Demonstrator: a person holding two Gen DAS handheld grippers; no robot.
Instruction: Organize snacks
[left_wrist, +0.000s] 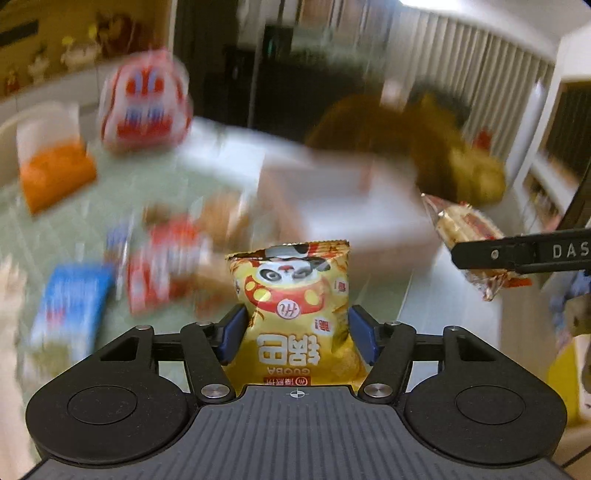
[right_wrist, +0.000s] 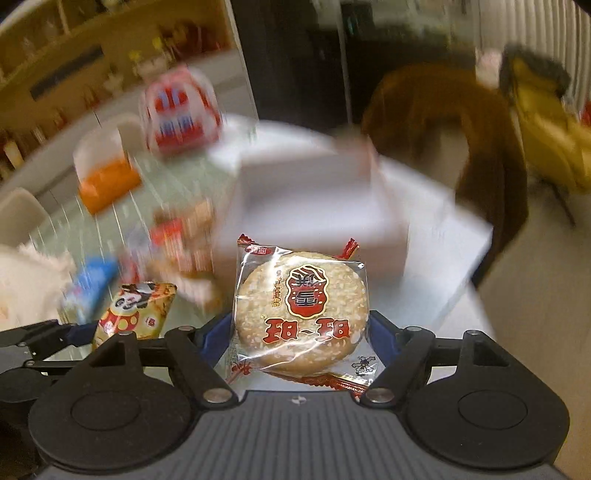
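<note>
Left gripper (left_wrist: 295, 332) pinched yellow snack bag (left_wrist: 295, 310) by both side edges, right gripper (right_wrist: 299, 332) clamped wrapped rice cracker (right_wrist: 301, 310), both lifted above cluttered table (left_wrist: 122, 184) beside white box (right_wrist: 314, 206).

I see a yellow bag (left_wrist: 291, 314) with a black-and-white panda, red trim and white characters. My other pack (right_wrist: 301, 314) is clear film with red ends over a pale speckled cracker, red emblem and red lettering. The pads (left_wrist: 232, 334) are blue. The table (left_wrist: 122, 188) is pale green; an orange box (left_wrist: 55, 177), a blue packet (left_wrist: 72, 302) and a red-and-white bag (left_wrist: 146, 103) blur on it.
</note>
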